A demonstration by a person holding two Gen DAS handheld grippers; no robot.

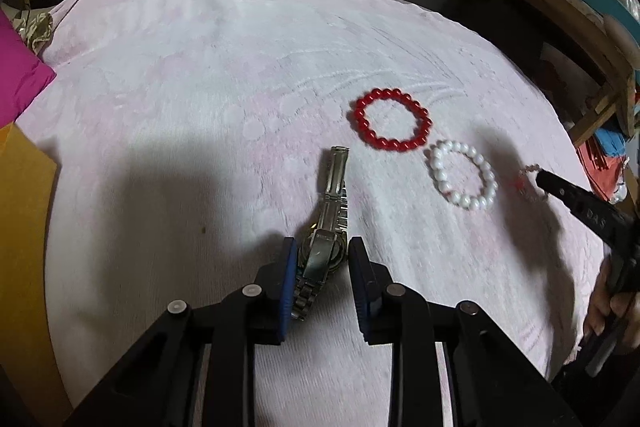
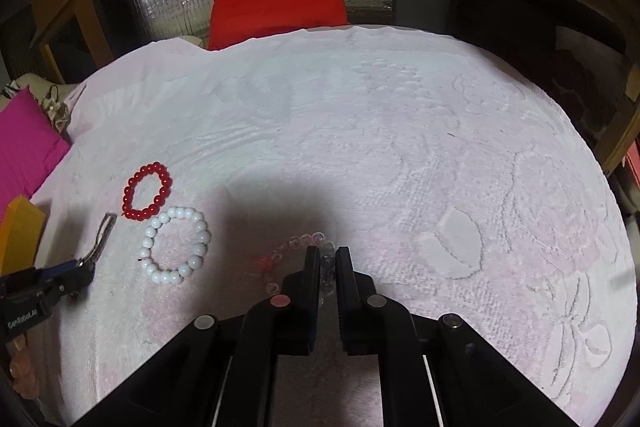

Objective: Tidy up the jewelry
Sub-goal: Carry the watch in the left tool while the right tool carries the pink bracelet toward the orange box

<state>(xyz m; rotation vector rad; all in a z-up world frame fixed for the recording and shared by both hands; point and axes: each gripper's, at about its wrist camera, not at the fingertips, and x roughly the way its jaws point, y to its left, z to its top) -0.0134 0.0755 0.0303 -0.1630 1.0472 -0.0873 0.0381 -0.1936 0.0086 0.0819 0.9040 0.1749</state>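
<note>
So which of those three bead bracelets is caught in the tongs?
The clear one, with see-through beads, pinched by the right tongs. The red bracelet and white bracelet lie untouched on the cloth.

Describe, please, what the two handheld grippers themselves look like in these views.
Both are black plastic linkages with round silvery pivot pins. The left gripper carries blue finger pads; the right gripper has black ones. White lettering marks the left one's body.

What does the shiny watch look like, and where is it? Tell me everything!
The watch is silvery metal with a linked band. It lies on the pale pink cloth, one band end stretched away towards the red bead bracelet without touching it. Its round case sits tilted between the left gripper fingers, against the blue pad. The face is hidden.
</note>
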